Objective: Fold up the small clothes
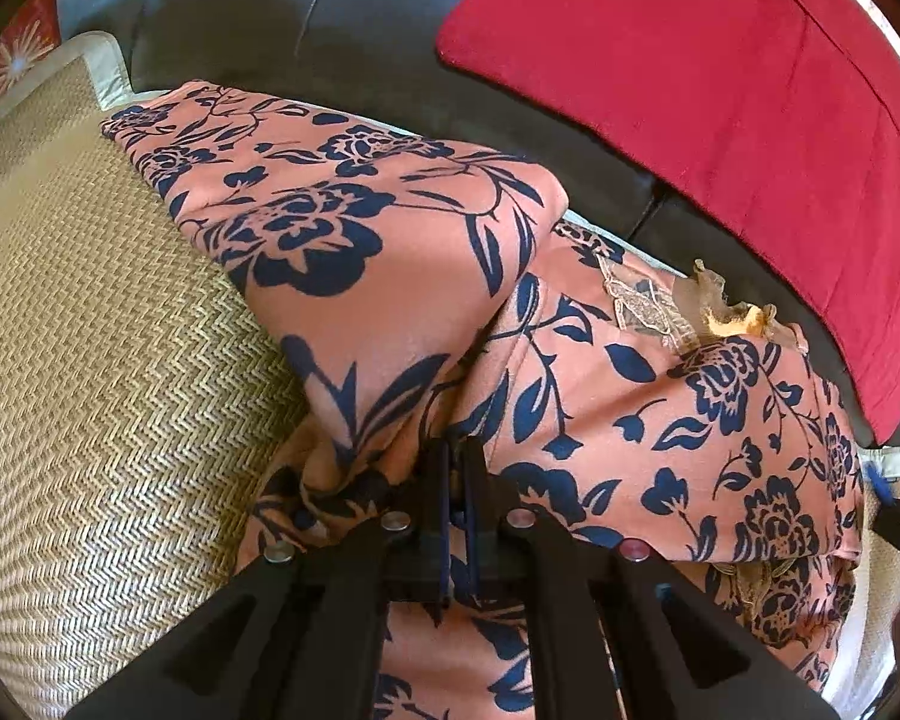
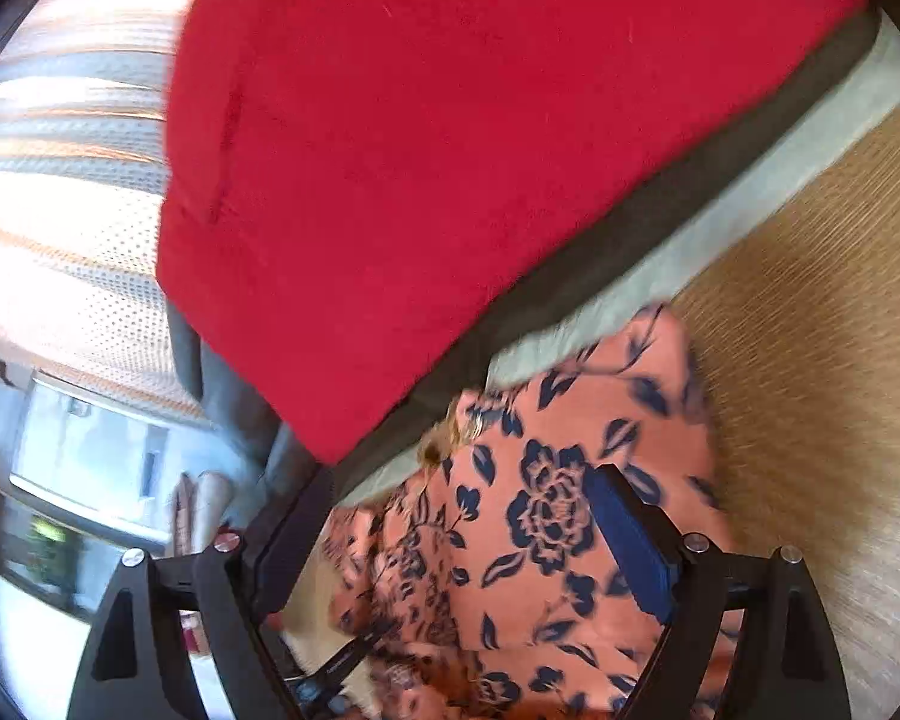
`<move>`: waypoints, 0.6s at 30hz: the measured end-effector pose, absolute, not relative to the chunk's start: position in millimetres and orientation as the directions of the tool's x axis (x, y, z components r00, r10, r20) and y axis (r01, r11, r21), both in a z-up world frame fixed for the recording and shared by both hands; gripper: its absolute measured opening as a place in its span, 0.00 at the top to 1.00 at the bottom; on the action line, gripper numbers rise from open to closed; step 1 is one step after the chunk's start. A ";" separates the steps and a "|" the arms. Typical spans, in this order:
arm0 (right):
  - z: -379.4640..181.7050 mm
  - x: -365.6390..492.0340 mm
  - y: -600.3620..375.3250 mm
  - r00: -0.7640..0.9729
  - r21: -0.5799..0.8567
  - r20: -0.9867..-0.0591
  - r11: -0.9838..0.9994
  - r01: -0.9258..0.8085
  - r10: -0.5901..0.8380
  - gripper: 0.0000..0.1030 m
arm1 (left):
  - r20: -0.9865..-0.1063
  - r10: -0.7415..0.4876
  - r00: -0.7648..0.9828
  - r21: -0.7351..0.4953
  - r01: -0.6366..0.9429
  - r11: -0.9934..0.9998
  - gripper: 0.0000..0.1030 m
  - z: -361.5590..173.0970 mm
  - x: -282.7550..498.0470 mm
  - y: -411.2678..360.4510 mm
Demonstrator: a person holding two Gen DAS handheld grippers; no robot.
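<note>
A salmon-pink garment with a navy flower print [image 1: 390, 252] lies partly folded on a woven straw mat [image 1: 90, 360]. My left gripper [image 1: 457, 456] is shut on a fold of this garment near its lower middle. In the right wrist view the same garment [image 2: 546, 516] lies below my right gripper [image 2: 462, 498], whose jaws stand wide apart above the cloth with nothing between them. Its blue-padded finger [image 2: 630, 534] hangs over the print. A lace trim [image 1: 648, 306] shows at the garment's far edge.
A red cushion [image 1: 720, 90] leans on the dark sofa back [image 1: 306, 18] just behind the garment; it fills the top of the right wrist view [image 2: 450, 150]. The mat's pale border [image 2: 660, 264] runs along the sofa. A bright window [image 2: 60, 210] is at left.
</note>
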State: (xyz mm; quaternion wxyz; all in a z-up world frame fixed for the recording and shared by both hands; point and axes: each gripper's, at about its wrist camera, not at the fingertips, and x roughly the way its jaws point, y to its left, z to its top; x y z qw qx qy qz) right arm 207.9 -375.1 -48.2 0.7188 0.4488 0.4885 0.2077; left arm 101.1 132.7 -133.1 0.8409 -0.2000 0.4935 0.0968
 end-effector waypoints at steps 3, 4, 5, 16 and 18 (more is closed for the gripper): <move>-89.6 215.8 -378.0 0.392 0.794 -0.607 0.551 0.257 0.691 0.14 | -0.870 -0.034 0.491 -0.232 -0.347 0.909 0.95 -133.6 105.0 130.0; -87.1 212.7 -381.1 0.418 0.810 -0.586 0.526 0.260 0.694 0.14 | -0.871 -0.035 0.490 -0.230 -0.343 0.911 0.94 -133.0 106.5 130.3; -77.4 209.0 -381.1 0.436 0.819 -0.571 0.519 0.245 0.695 0.14 | -0.870 -0.036 0.491 -0.227 -0.336 0.914 0.93 -132.6 106.4 129.9; -59.2 224.1 -379.6 0.497 0.802 -0.561 0.583 0.128 0.662 0.12 | -0.841 -0.069 0.536 -0.267 -0.302 0.915 0.78 -109.8 87.7 135.6; -55.6 218.9 -377.0 0.513 0.803 -0.548 0.587 0.101 0.661 0.11 | -0.819 -0.090 0.567 -0.305 -0.297 0.905 0.65 -99.4 82.3 143.0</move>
